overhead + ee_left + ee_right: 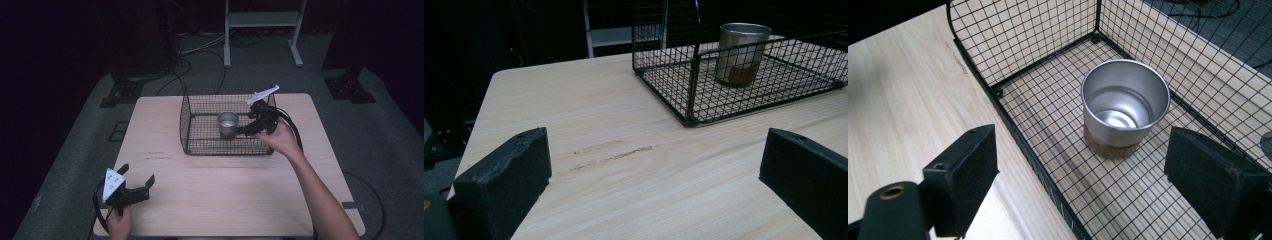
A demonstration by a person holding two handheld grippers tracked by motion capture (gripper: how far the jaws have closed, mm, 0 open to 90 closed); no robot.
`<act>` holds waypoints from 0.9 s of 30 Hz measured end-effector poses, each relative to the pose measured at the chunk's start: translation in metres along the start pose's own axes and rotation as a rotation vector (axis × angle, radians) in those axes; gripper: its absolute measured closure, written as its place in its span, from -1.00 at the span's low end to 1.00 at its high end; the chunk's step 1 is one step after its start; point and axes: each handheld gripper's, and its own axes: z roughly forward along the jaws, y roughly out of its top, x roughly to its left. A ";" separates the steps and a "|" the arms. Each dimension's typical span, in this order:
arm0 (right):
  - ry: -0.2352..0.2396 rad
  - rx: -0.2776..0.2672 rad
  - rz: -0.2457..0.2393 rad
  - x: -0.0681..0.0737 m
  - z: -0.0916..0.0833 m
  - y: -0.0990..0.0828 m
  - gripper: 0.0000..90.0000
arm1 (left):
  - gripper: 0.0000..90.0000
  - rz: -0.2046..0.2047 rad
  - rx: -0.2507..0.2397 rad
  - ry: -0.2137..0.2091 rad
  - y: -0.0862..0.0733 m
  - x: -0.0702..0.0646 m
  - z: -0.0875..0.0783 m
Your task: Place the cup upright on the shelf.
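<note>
Just beside the shiny steel cup (pixel 1124 102) in the black wire basket (pixel 1038 165), the right gripper (pixel 1083 185) hangs with jaws apart, gripping nothing. Left gripper (pixel 654 185) rests open over the wooden table (pixel 589 120).

Brushed metal cup (pixel 1125 102) with a cork-like base — black wire basket (pixel 1013 107) — matt pale wood table (pixel 624 170).

No legible txt or labels anywhere.

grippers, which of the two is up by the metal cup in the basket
The right gripper, reaching over the wire basket beside the metal cup. The left gripper sits at the table's near corner, far from it.
</note>
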 end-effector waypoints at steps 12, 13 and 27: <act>-0.007 0.007 -0.007 0.006 -0.014 -0.023 -0.71 | -1.00 0.006 0.003 0.000 0.000 0.000 0.000; -0.004 0.008 -0.008 0.006 -0.015 -0.025 -0.71 | -1.00 0.005 0.004 0.001 0.000 0.000 0.000; 0.011 -0.033 0.008 0.011 -0.034 -0.051 -0.71 | -1.00 0.010 0.004 -0.002 0.000 -0.001 0.001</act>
